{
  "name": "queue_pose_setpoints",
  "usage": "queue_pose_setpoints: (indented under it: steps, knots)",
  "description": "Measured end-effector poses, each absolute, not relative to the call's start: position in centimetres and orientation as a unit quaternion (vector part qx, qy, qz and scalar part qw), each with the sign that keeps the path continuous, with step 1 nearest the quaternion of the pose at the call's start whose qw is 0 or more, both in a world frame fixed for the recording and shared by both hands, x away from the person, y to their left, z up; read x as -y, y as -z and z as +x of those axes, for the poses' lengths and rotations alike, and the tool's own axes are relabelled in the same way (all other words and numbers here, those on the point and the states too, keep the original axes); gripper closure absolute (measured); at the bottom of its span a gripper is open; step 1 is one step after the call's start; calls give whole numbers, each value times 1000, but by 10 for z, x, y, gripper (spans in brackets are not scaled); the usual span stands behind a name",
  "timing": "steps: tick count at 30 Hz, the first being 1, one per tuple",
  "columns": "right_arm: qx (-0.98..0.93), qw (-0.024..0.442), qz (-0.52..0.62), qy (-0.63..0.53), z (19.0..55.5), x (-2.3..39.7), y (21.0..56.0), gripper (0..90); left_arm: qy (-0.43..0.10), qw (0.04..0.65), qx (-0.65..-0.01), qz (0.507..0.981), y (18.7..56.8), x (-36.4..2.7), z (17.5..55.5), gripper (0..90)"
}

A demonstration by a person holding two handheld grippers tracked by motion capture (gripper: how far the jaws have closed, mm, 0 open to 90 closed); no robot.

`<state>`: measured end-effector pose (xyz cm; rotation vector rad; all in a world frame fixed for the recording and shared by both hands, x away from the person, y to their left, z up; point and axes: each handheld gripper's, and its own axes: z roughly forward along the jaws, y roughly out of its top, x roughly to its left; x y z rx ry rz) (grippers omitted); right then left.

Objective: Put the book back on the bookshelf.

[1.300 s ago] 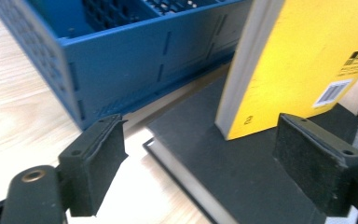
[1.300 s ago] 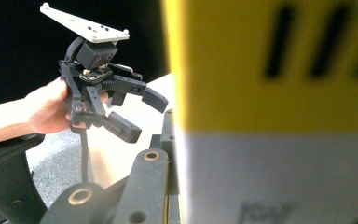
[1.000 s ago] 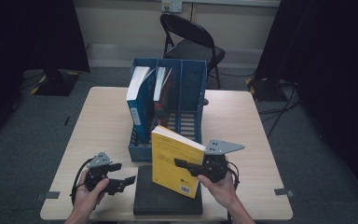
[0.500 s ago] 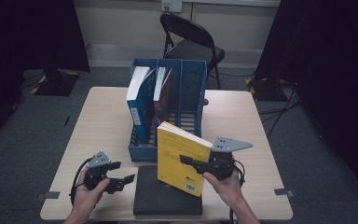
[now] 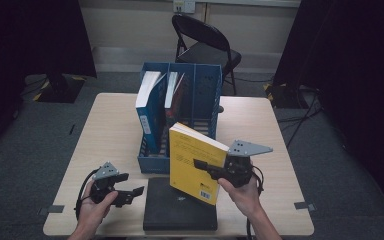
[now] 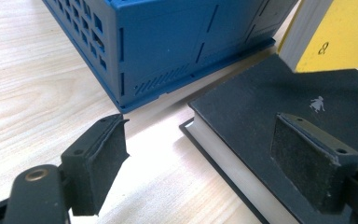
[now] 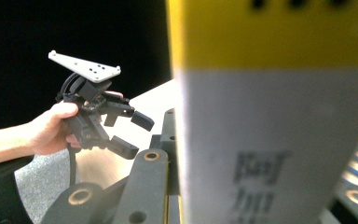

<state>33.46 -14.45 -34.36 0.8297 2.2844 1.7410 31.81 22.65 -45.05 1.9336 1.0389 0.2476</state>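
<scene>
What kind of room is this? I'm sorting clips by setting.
Probably a staged recording room: black curtains flank one pale wooden table, with a black folding chair on grey carpet.

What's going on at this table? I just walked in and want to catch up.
A person is putting books into a blue file rack. The right gripper is shut on a yellow book, held tilted above a black book lying flat on the table. The left gripper waits open beside the black book. Two books already stand in the rack.
</scene>
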Motion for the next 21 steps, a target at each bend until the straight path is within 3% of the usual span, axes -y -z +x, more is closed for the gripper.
queue_pose_setpoints:
  steps: [21]
  knots:
    - [-745,107,291,-590,356,144,319,757,-100,448,-425,780,451,-227,318,182]
